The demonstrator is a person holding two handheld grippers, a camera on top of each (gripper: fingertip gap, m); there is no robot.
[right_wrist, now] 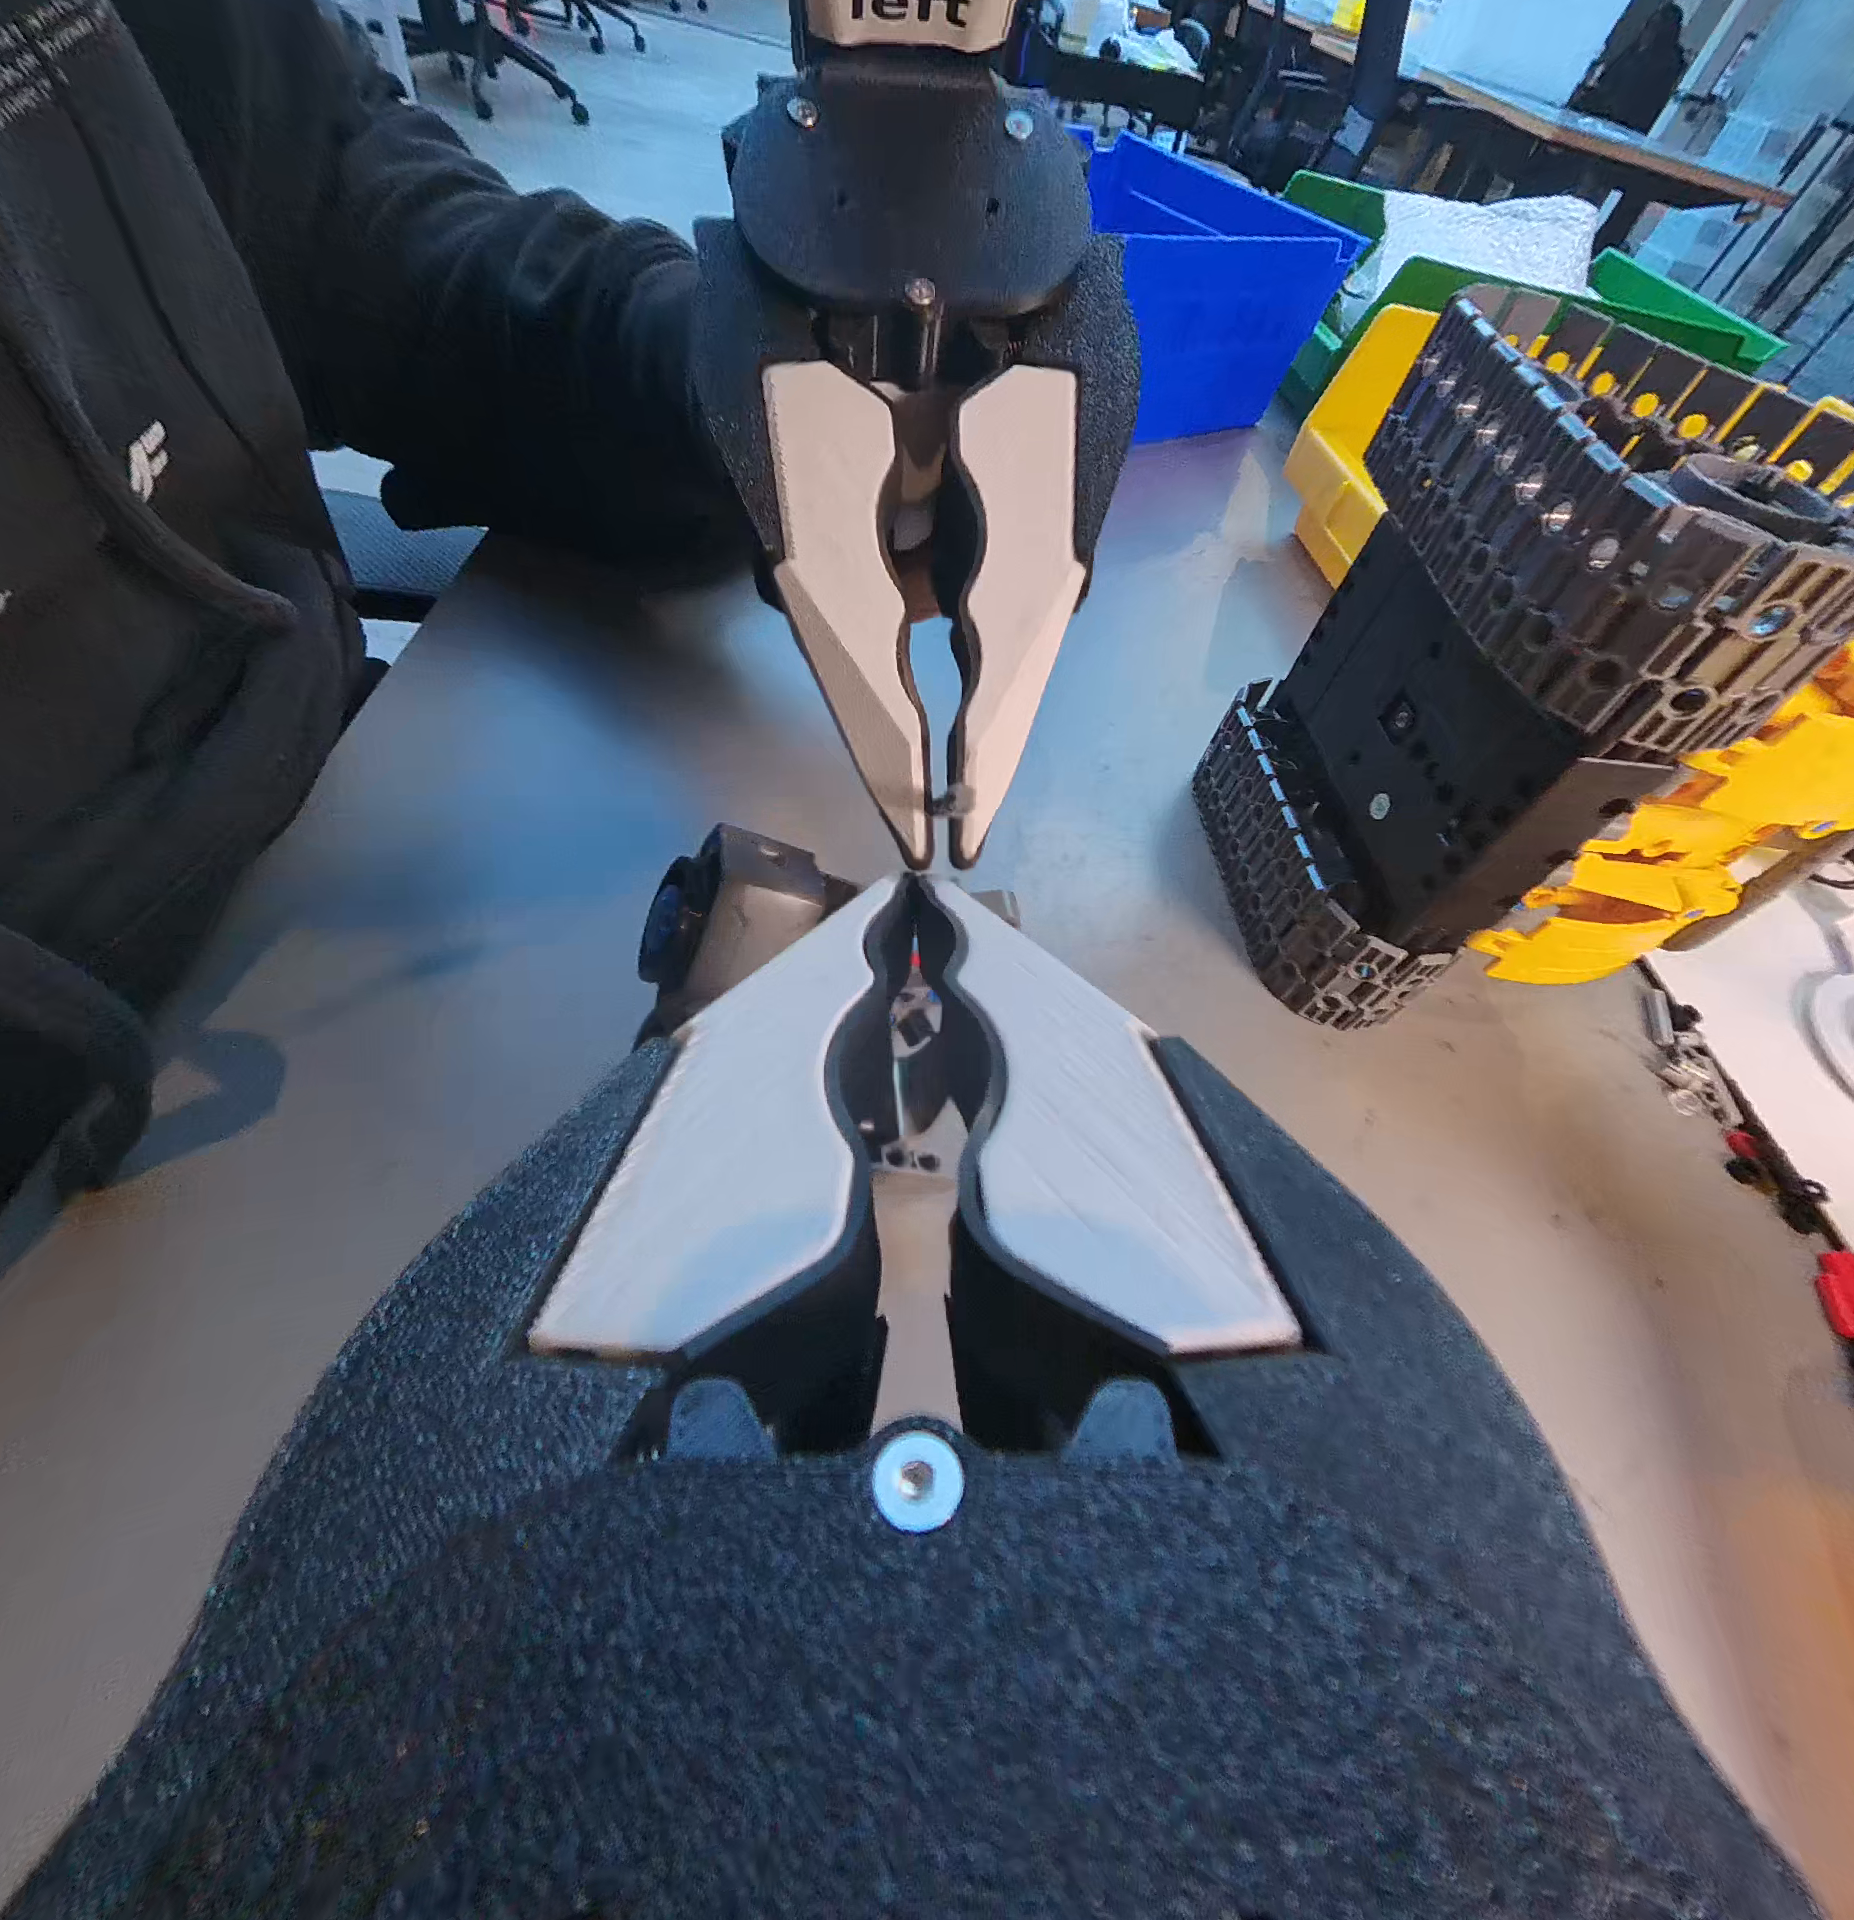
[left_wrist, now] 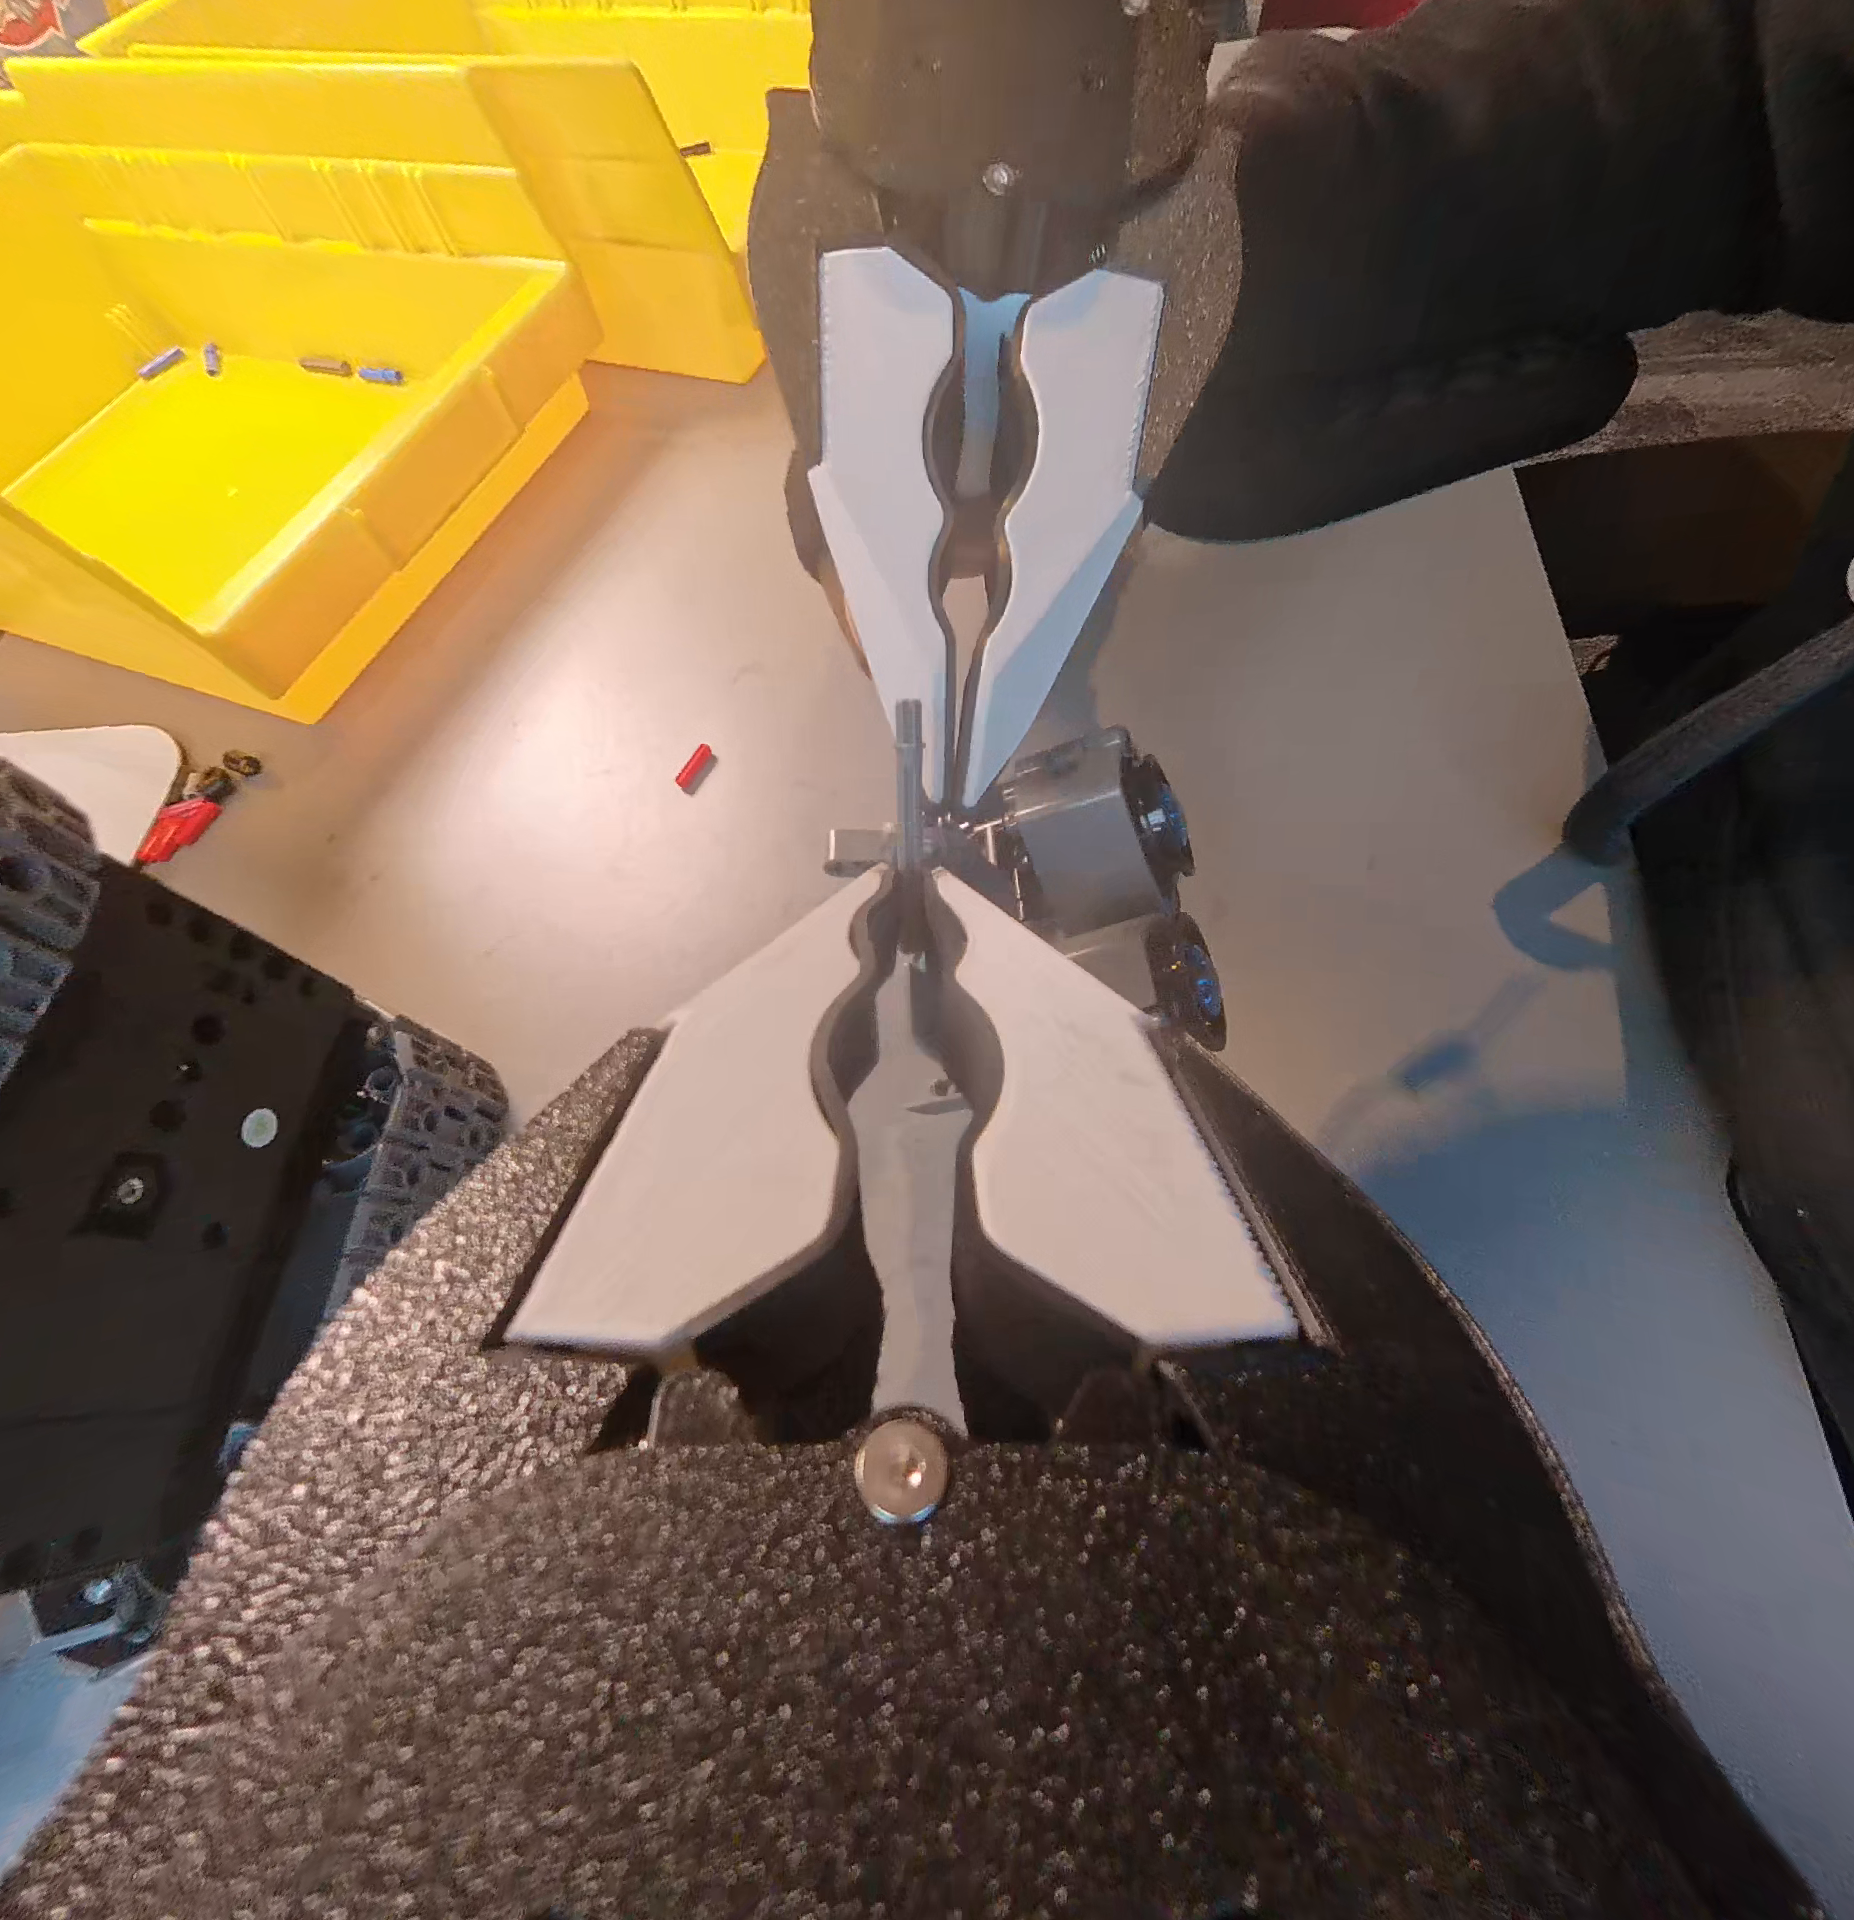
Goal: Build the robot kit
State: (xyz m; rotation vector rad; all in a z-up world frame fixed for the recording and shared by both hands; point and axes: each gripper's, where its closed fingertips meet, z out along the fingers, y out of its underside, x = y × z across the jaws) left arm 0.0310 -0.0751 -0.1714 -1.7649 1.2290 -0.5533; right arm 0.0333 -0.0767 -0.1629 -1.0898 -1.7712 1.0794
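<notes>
My left gripper [left_wrist: 907, 885] is shut on a thin grey metal pin [left_wrist: 909, 764] that stands up out of its fingertips. My right gripper [right_wrist: 915, 883] is shut, tip to tip with the left one, on the frame of a small grey motor assembly [right_wrist: 741, 925] with black wheels. In the left wrist view the right gripper [left_wrist: 949, 802] comes in from the top, its tips beside the pin and touching the assembly [left_wrist: 1089, 857]. In the right wrist view the left gripper [right_wrist: 938, 847] points down at me with a small grey piece between its fingers.
Yellow bins [left_wrist: 227, 499] with a few small blue and dark pins stand at the far left. A black tracked vehicle [right_wrist: 1525, 675] on yellow parts sits close by. A red pin [left_wrist: 695, 769] and red connectors [left_wrist: 180, 821] lie on the grey table [left_wrist: 487, 831]. Blue [right_wrist: 1214, 312] and green [right_wrist: 1671, 312] bins stand behind. A person in black [right_wrist: 175, 520] sits at the table edge. My two grippers' fingertips are within a few centimetres of each other.
</notes>
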